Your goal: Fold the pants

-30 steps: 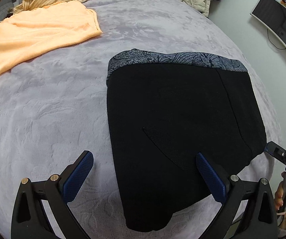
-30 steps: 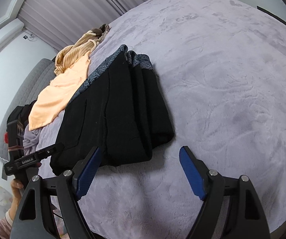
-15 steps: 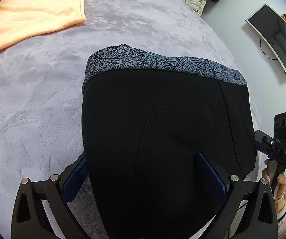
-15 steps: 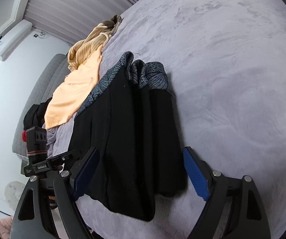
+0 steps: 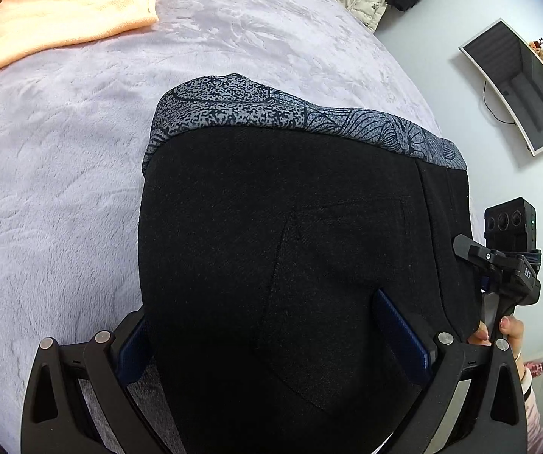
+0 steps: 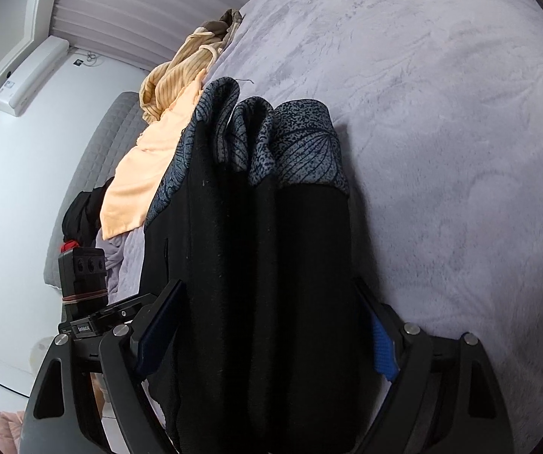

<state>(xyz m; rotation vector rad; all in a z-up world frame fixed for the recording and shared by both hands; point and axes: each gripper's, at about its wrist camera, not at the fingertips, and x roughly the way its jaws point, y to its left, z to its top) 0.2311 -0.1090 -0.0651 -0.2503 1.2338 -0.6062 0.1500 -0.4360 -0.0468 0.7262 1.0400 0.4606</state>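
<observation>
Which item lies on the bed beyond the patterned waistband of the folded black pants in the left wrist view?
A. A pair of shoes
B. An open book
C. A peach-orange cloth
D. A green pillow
C: a peach-orange cloth lies spread on the lilac bed cover past the patterned waistband of the black pants.

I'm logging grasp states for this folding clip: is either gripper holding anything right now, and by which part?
Nothing is clamped. Both the left gripper and right gripper stand open, straddling the near end of the folded black pants.
</observation>
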